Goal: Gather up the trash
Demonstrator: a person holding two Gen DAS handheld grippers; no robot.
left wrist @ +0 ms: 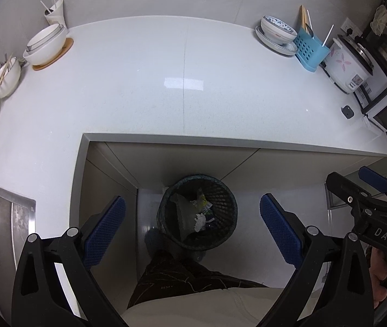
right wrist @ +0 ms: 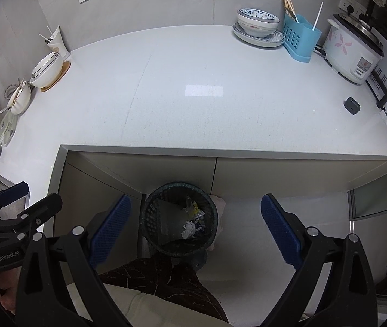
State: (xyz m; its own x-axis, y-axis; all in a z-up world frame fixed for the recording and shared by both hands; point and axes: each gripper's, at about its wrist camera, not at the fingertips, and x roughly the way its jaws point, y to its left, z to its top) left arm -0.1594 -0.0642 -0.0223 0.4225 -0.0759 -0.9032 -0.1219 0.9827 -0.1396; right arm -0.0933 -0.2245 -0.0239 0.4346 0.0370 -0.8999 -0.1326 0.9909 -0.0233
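Observation:
A dark mesh trash bin stands on the floor under the counter's front edge, straight below both grippers. Inside it lie crumpled white paper and a yellow-green wrapper. My left gripper hangs open above the bin, its blue pads wide apart with nothing between them. In the right wrist view the same bin sits just left of centre, with the white paper visible inside. My right gripper is open and holds nothing. Each gripper shows at the edge of the other's view.
The white counter carries stacked bowls on the left. At the right are a patterned bowl on a plate, a blue utensil holder, a rice cooker and a small dark device. A steel sink is at left. A person's trouser leg stands by the bin.

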